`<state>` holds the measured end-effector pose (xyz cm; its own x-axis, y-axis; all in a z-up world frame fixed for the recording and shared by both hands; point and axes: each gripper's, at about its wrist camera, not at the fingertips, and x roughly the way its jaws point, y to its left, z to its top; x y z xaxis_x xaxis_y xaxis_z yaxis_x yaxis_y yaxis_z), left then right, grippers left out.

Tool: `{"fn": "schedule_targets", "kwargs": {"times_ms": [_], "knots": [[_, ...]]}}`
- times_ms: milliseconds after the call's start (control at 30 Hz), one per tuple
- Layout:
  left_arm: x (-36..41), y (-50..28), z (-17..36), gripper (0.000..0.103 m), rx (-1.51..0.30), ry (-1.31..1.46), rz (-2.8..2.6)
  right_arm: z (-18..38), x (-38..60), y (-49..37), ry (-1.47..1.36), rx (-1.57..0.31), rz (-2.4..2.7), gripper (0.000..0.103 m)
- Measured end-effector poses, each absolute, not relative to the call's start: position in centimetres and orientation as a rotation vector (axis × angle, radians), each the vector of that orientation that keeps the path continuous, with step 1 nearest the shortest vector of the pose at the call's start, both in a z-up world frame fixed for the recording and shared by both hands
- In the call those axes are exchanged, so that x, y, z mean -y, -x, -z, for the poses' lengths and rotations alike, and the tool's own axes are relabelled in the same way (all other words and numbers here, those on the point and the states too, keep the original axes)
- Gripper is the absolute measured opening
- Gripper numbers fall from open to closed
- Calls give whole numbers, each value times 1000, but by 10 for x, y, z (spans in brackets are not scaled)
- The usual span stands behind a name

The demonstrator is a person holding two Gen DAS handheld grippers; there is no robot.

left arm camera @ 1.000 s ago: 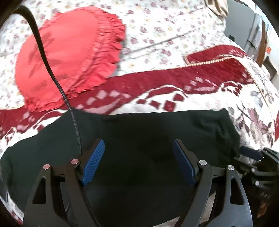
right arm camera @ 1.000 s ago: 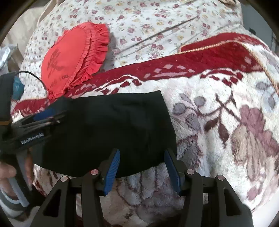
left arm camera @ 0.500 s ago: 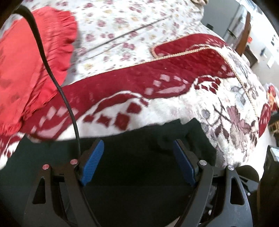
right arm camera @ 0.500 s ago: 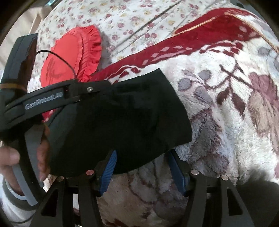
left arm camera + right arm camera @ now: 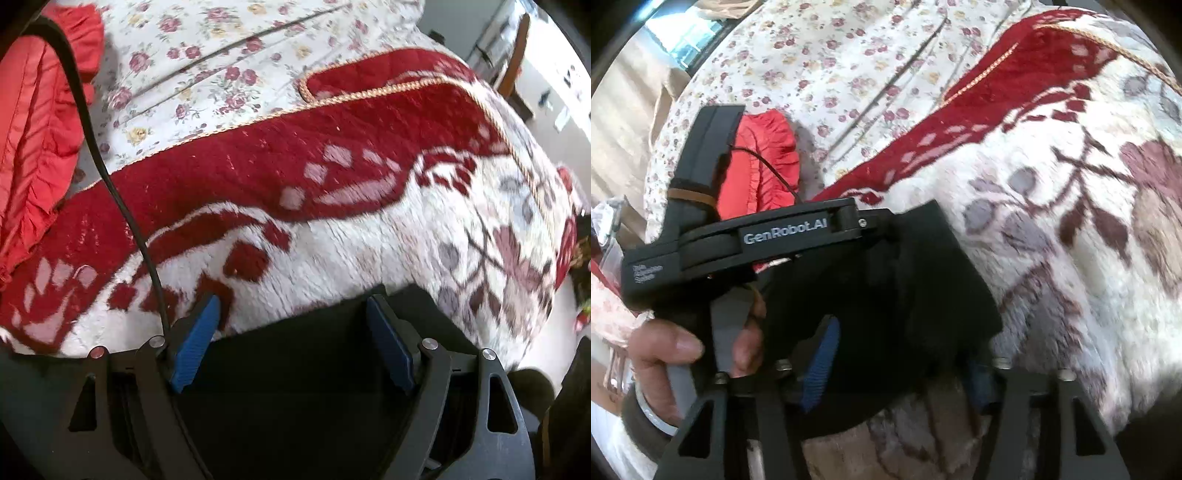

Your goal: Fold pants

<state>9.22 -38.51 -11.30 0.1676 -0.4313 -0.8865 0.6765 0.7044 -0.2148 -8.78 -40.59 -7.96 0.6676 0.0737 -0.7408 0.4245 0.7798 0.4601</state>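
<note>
The black pants (image 5: 295,369) lie on the fleece blanket at the near edge of the bed. In the left wrist view they fill the space between and below my left gripper's (image 5: 291,332) open blue pads. In the right wrist view the pants (image 5: 923,280) form a dark folded block, and their near edge drapes over my right gripper (image 5: 901,354), whose jaws stand open with the right pad mostly hidden by cloth. The left gripper's body (image 5: 750,240), held in a hand, rests over the pants' left part.
A red ruffled cushion (image 5: 33,122) lies at the far left on the floral sheet (image 5: 221,55). The red and white fleece blanket (image 5: 369,221) covers the bed ahead. The bed edge drops off at the right, with furniture (image 5: 513,55) beyond.
Both grippers have slid to the right along the pants. The left gripper has swung right, so the cushion has moved out of view. The pants' edge now drapes over the right gripper's pads.
</note>
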Motion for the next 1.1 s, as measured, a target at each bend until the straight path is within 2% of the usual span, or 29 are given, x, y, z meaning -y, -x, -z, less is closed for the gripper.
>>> {"fn": "schedule_targets", "kwargs": {"times_ms": [33, 100, 267, 400, 567, 600, 633, 700, 833, 967, 1100], "knots": [[385, -92, 113, 81, -1154, -252, 796, 80, 408, 86, -667, -832, 207, 22], [383, -89, 109, 75, -1149, -261, 798, 77, 408, 77, -671, -831, 186, 18], [340, -92, 76, 75, -1097, -187, 748, 36, 383, 62, -488, -785, 108, 17], [261, -94, 57, 75, -1055, -65, 609, 6, 344, 42, -398, -750, -28, 17], [154, -100, 40, 75, -1030, 34, 412, 19, 275, 10, -331, -807, -206, 17], [134, -99, 40, 75, -1036, 48, 375, 30, 260, 0, -335, -849, -247, 24], [121, -96, 40, 75, -1039, 59, 353, 43, 245, -10, -351, -915, -305, 38], [97, -89, 41, 75, -1043, 78, 317, 56, 232, -16, -388, -1007, -390, 48], [78, -75, 50, 75, -1068, 118, 307, 32, 241, 2, -339, -942, -397, 56], [85, -57, 58, 75, -1082, 117, 332, 20, 281, 8, -350, -897, -252, 56], [109, -49, 67, 75, -1113, 95, 363, 25, 296, 6, -300, -939, -162, 56]]}}
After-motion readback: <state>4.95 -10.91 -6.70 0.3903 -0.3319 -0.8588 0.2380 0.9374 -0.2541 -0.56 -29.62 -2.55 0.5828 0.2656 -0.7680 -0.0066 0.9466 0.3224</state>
